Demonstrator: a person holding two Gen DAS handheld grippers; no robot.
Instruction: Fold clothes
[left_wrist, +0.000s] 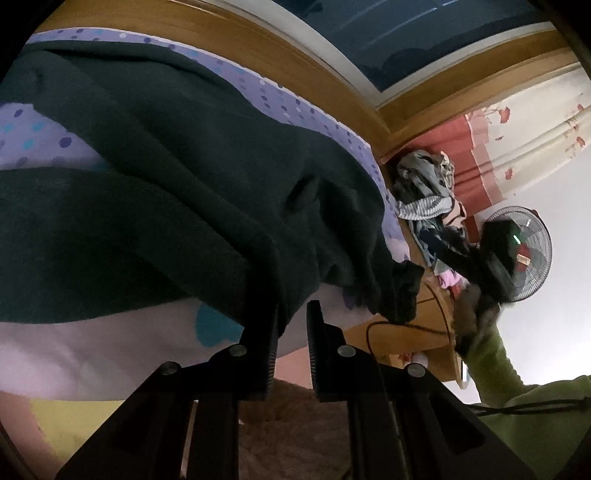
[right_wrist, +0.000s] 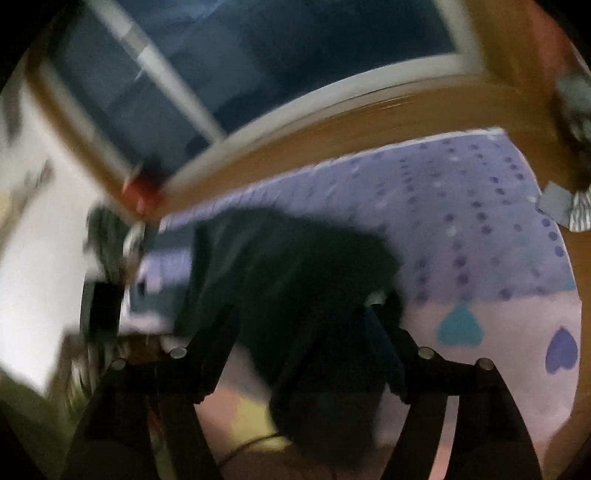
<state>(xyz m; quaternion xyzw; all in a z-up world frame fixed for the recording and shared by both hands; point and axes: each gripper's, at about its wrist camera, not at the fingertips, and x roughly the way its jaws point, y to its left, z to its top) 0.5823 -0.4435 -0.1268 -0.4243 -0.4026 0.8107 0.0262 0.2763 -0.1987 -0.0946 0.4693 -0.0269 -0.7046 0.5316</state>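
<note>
A dark green fleece garment (left_wrist: 166, 184) lies rumpled across a lilac dotted bed sheet (left_wrist: 92, 350). My left gripper (left_wrist: 291, 328) sits at its near hem, fingers drawn close on a fold of the cloth. In the left wrist view my right gripper (left_wrist: 498, 254) hovers beyond the garment's far corner, held by a hand in a green sleeve (left_wrist: 498, 369). The right wrist view is blurred. There my right gripper (right_wrist: 306, 310) is spread wide, with the dark garment (right_wrist: 295, 258) bunched between and behind its fingers on the sheet (right_wrist: 480, 221).
A wooden bed frame (left_wrist: 295, 74) runs along the far side under a dark window (left_wrist: 406, 37). A pile of mixed clothes (left_wrist: 424, 184) sits at the bed's end. A standing fan (left_wrist: 532, 251) and a pale flowered curtain (left_wrist: 535, 129) lie beyond.
</note>
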